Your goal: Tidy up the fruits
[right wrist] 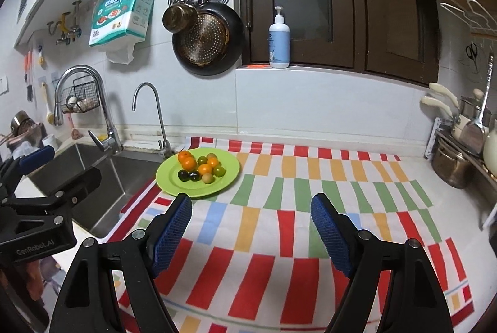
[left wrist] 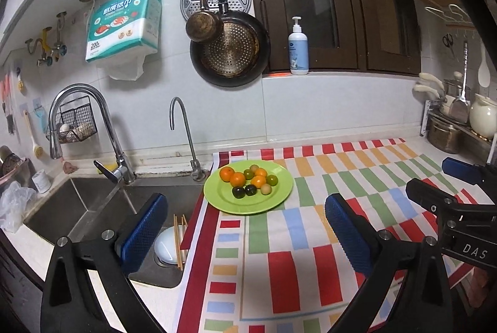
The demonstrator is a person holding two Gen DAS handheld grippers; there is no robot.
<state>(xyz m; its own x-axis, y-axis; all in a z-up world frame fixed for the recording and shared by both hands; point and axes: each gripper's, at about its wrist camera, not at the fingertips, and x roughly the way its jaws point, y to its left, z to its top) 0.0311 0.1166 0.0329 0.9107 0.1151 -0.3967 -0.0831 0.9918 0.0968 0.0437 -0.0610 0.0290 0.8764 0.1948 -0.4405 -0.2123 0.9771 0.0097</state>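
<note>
A green plate [left wrist: 276, 196] [right wrist: 167, 181] sits on the striped cloth by the sink. It holds several small fruits: orange ones [left wrist: 238, 179] [right wrist: 188, 163], green ones [left wrist: 272, 179] [right wrist: 219, 170] and dark ones [left wrist: 238, 192] [right wrist: 183, 175]. My left gripper [left wrist: 245, 215] is open and empty, held above the cloth in front of the plate. My right gripper [right wrist: 251, 212] is open and empty, to the right of the plate. Each gripper also shows in the other's view, the right one at the right edge [left wrist: 447, 193] and the left one at the left edge [right wrist: 56, 177].
A steel sink [left wrist: 93, 209] [right wrist: 102, 177] with two taps lies left of the plate, with a bowl and chopsticks [left wrist: 178, 236] inside. Pots and utensils [right wrist: 459, 146] stand on a rack at the far right. A soap bottle [right wrist: 279, 41] stands on the ledge. Pans [left wrist: 230, 53] hang on the wall.
</note>
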